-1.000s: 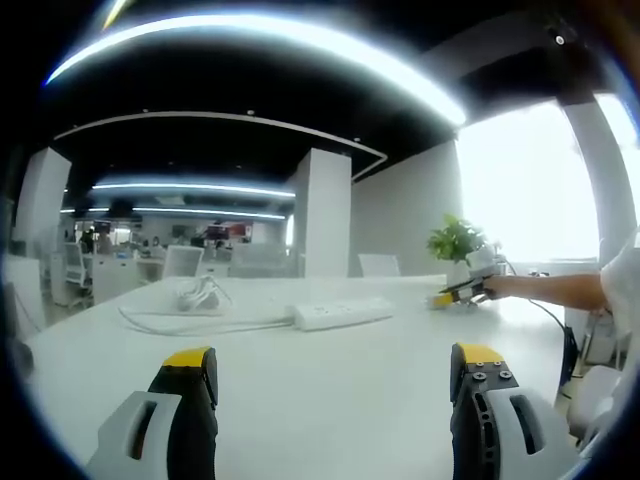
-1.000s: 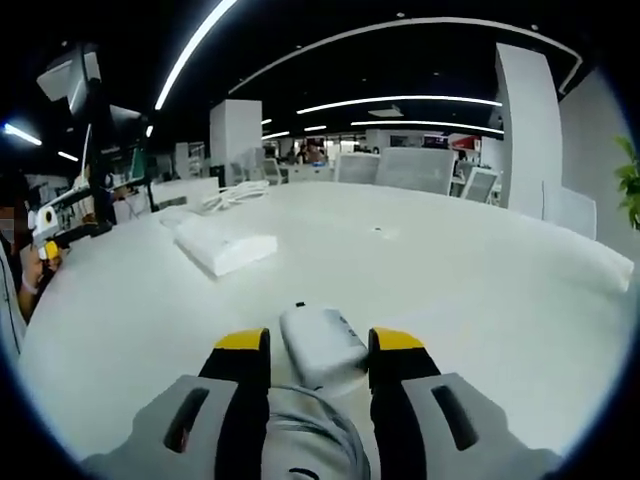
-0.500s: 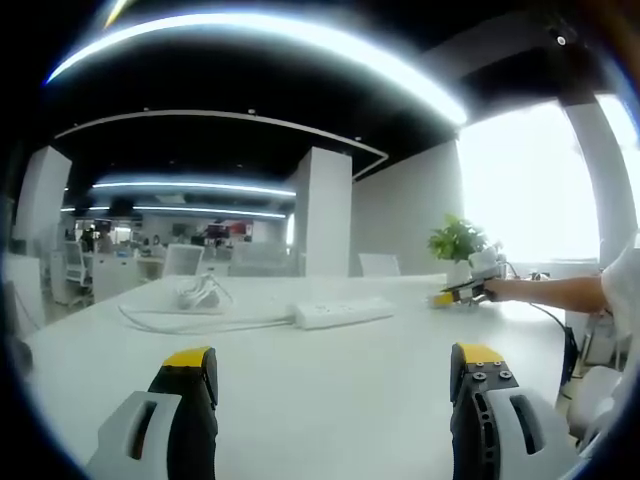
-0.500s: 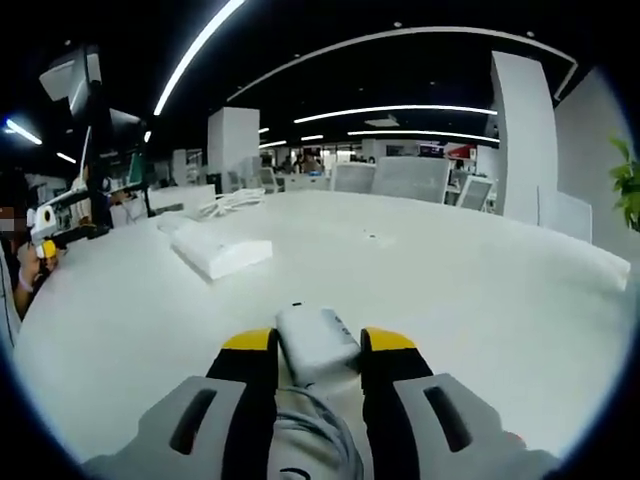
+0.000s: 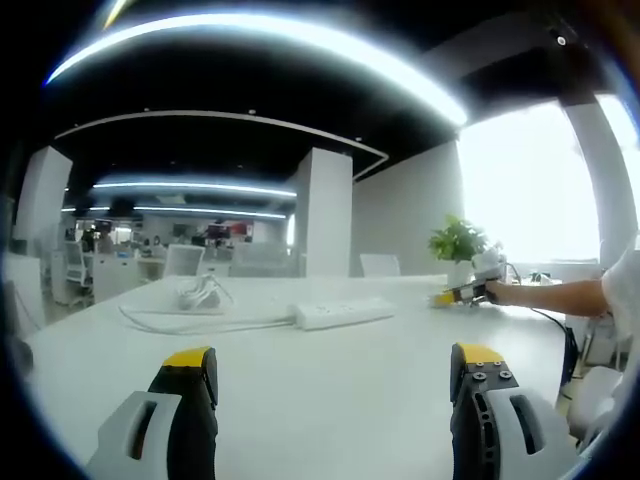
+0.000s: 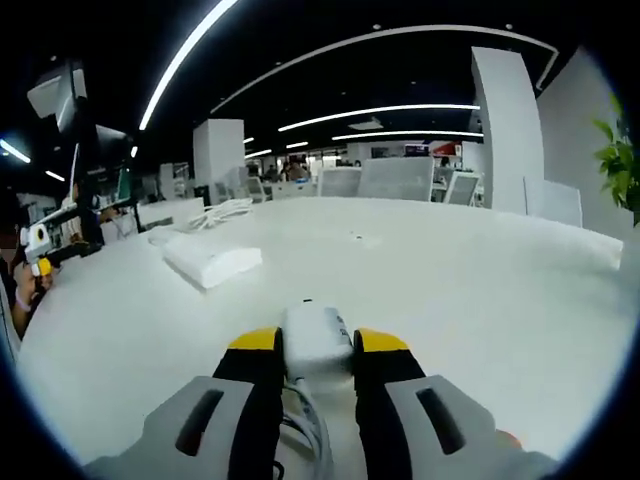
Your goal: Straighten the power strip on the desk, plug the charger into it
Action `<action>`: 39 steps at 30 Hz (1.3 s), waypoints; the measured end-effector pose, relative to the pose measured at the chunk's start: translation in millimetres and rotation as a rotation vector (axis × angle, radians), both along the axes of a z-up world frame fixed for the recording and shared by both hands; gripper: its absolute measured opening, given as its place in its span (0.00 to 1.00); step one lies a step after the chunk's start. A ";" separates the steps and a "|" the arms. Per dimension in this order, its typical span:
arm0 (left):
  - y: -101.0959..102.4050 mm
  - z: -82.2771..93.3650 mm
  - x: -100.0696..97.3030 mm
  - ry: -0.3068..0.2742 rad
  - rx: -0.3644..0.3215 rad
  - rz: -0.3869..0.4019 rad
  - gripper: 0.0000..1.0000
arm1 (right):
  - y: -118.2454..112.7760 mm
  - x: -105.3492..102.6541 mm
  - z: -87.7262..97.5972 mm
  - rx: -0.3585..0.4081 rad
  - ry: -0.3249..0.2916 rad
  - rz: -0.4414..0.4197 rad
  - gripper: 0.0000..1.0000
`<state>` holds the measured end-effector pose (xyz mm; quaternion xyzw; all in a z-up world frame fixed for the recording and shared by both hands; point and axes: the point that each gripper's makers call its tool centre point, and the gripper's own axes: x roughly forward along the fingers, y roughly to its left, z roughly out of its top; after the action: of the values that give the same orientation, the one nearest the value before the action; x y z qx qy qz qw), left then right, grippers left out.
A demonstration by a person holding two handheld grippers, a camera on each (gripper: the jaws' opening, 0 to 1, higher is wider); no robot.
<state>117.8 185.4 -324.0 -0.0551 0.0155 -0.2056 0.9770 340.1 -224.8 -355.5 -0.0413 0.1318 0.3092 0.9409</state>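
Note:
The white power strip [image 5: 342, 313] lies on the white desk [image 5: 330, 400], its cord running left to a loose coil [image 5: 200, 295]. My left gripper [image 5: 334, 357] hovers low over the desk, well short of the strip, open wide with nothing between its jaws. In the right gripper view, my right gripper [image 6: 312, 342] is shut on a white charger [image 6: 316, 325], whose cable trails back between the jaws. That view has the power strip [image 6: 210, 262] ahead to the left, at an angle. The right gripper [image 5: 465, 292] also appears far right in the left gripper view.
A person's arm [image 5: 560, 290] reaches in from the right. A potted plant [image 5: 457, 240] stands at the desk's far edge. Office chairs [image 6: 400, 178] and pillars lie beyond the desk. The left gripper [image 6: 38, 250] shows at the left of the right gripper view.
The right jaws have closed in on the charger, and the right gripper view has shifted slightly. The left gripper has stayed still and open.

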 end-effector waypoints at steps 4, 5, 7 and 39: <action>0.7 -0.6 -0.5 0.002 0.001 0.002 0.99 | -1.5 0.4 0.1 0.016 0.007 -0.013 0.25; 0.8 -0.8 -0.6 0.002 0.001 0.002 0.99 | -2.1 0.7 0.3 0.026 0.009 -0.016 0.24; 1.2 -1.1 -0.6 0.003 0.000 0.003 0.99 | -3.0 0.4 0.4 0.053 0.021 -0.016 0.24; 5.1 -2.2 -1.2 0.006 -0.002 0.003 0.99 | 1.7 -9.4 21.5 0.074 0.012 -0.023 0.24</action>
<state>116.6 190.6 -326.3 -0.0566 0.0182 -0.2039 0.9772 330.7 -223.1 -334.0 -0.0032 0.1264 0.3030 0.9446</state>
